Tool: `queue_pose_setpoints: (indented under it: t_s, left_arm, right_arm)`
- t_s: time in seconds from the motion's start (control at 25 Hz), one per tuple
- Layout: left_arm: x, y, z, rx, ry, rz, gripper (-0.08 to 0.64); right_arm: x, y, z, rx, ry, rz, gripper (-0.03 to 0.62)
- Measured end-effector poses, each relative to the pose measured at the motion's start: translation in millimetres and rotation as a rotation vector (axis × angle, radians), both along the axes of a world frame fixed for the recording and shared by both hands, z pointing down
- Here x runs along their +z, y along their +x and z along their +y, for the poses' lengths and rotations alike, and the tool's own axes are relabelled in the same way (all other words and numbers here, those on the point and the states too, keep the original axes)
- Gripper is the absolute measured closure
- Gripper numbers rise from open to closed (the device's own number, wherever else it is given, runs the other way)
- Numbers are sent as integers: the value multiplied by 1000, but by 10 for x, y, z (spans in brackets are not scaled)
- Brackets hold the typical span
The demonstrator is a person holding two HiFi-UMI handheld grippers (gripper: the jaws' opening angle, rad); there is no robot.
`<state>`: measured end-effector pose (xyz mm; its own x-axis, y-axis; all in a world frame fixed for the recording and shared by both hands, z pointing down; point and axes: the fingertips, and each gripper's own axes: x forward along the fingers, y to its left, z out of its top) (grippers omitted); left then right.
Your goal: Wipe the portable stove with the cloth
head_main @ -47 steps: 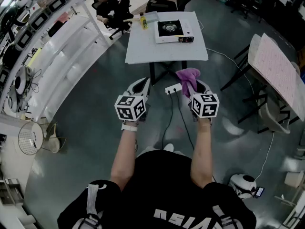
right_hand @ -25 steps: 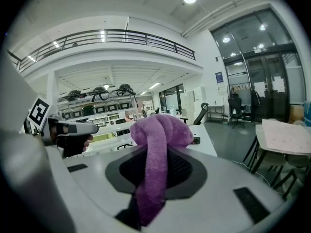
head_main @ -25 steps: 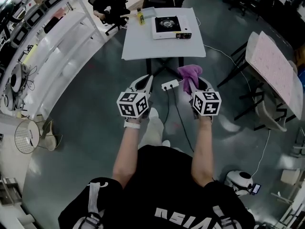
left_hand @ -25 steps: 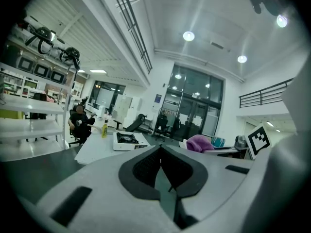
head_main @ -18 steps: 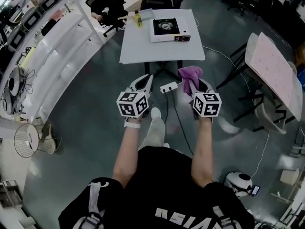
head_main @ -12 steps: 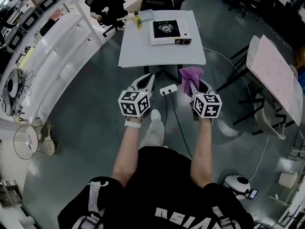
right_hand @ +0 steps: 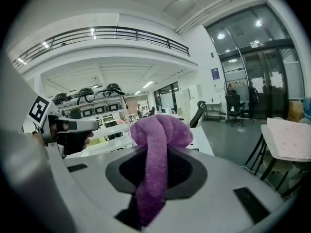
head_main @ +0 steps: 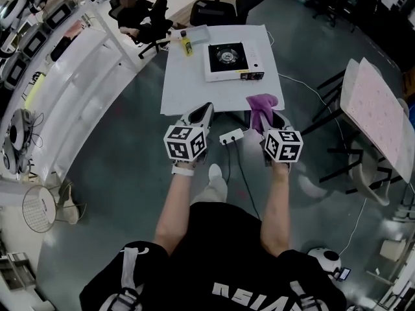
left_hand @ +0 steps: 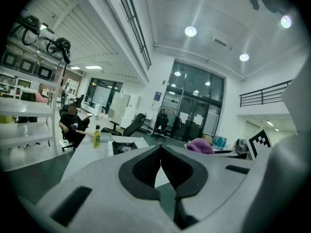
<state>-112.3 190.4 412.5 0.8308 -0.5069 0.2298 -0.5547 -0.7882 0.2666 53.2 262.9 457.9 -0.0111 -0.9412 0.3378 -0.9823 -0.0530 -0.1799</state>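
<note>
You stand facing a white table (head_main: 191,86) with both grippers held out in front of you, side by side, near the table's closest edge.

Your right gripper (head_main: 268,114) is clenched on a purple cloth (head_main: 261,103). In the right gripper view the cloth (right_hand: 156,164) runs as a thick band between the two jaws and bulges in a soft fold above their tips.

Your left gripper (head_main: 206,109) grasps nothing. In the left gripper view its jaws meet at the tips.

The portable stove (head_main: 232,61) sits on the far right part of the table, well apart from both grippers. A yellow bottle (head_main: 187,45) stands to its left.

A power strip (head_main: 231,137) lies on the floor between your grippers. A seated person (head_main: 133,19) is beyond the table's left corner.
</note>
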Motion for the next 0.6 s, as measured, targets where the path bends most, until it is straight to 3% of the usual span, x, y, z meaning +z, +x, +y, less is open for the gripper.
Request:
queue_pose_setpoints:
  t_s: [0.6]
  left_arm:
    - [85,417,-1505,59,-43,8,554]
  right_arm:
    - [12,264,-1557,9,-37,26,502]
